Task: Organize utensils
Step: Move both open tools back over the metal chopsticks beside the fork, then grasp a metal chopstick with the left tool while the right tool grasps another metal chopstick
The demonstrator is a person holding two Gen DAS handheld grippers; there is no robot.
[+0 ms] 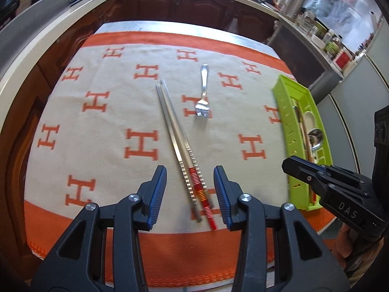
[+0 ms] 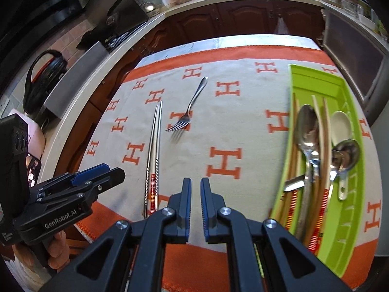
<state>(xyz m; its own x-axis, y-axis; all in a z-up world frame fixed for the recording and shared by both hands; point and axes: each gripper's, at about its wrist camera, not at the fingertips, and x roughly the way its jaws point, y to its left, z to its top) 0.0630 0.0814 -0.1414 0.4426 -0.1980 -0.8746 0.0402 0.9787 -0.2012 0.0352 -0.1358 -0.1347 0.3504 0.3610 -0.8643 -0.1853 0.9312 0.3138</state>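
Observation:
A pair of metal chopsticks with red-banded near ends lies lengthwise on the H-patterned cloth. My left gripper hovers open, its fingers straddling the banded ends without touching them. A metal fork lies just right of the chopsticks, tines toward me. The right wrist view shows the same chopsticks and fork. A green utensil tray at the right holds spoons and wooden chopsticks. My right gripper is shut and empty above the cloth, between the chopsticks and the tray.
The orange and cream cloth covers the table, with the green tray near its right edge. Dark wood cabinets and a cluttered counter ring the table. A person's hand holds the left gripper.

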